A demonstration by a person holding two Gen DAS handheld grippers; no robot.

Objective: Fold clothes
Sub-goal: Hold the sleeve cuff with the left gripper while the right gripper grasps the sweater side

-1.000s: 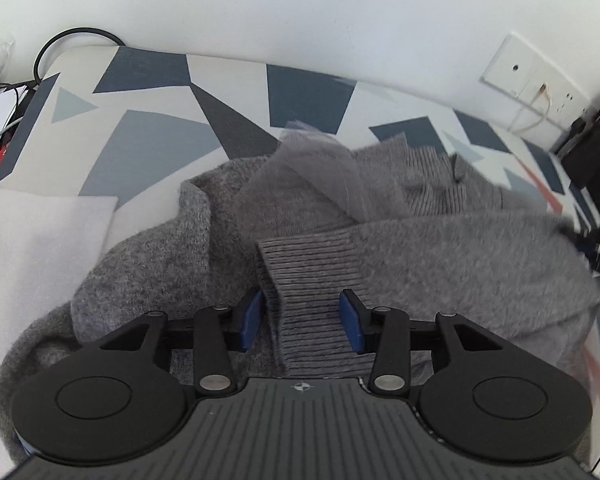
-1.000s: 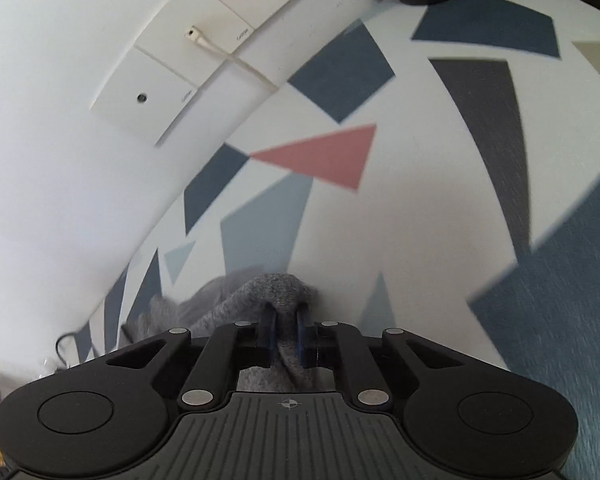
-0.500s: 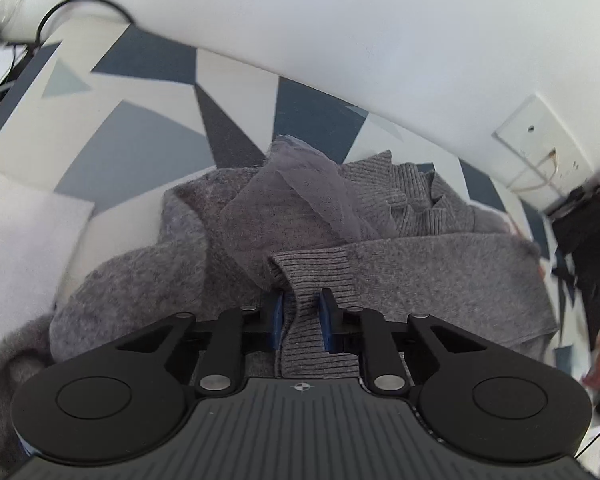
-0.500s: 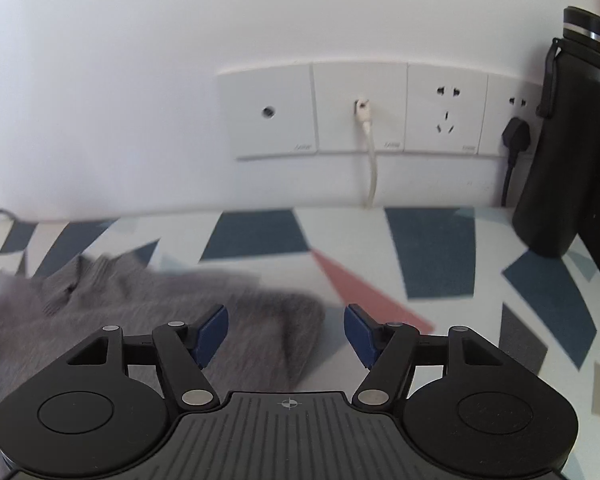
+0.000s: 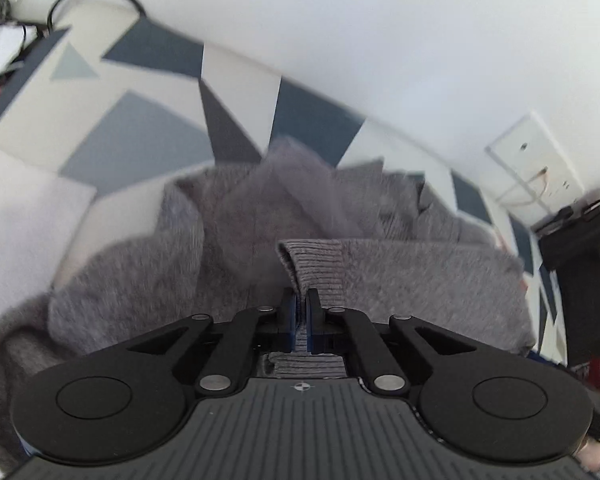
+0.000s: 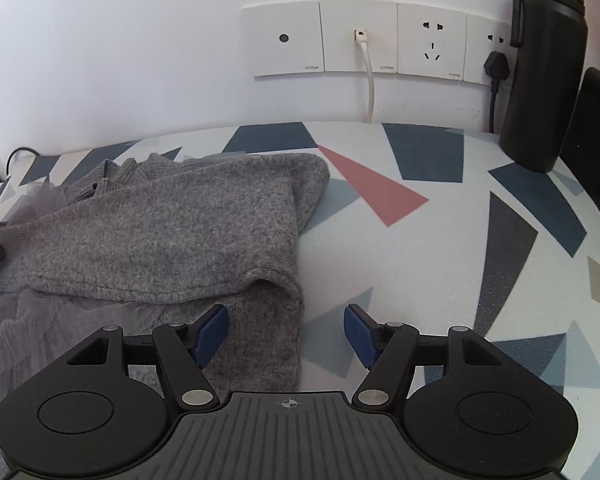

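Observation:
A grey knit sweater [image 5: 412, 276] lies bunched on the patterned table, with a thin grey mesh layer [image 5: 284, 184] on top. My left gripper [image 5: 300, 320] is shut on the ribbed sleeve cuff [image 5: 316, 264] and holds it over the sweater body. In the right wrist view the sweater [image 6: 172, 236] lies folded at the left, its right edge near the fingers. My right gripper [image 6: 286, 332] is open and empty, just above the sweater's near right corner.
White wall sockets [image 6: 360, 40] with a white cable and a black plug are at the back. A black bottle [image 6: 544, 68] stands at the back right. A white cloth [image 5: 24, 224] lies left of the sweater. Cables and clutter [image 5: 4, 40] sit at the far left.
My left gripper closed on the sleeve cuff and lifted it. My right gripper let go of the sweater edge, opened and drew back toward the near side.

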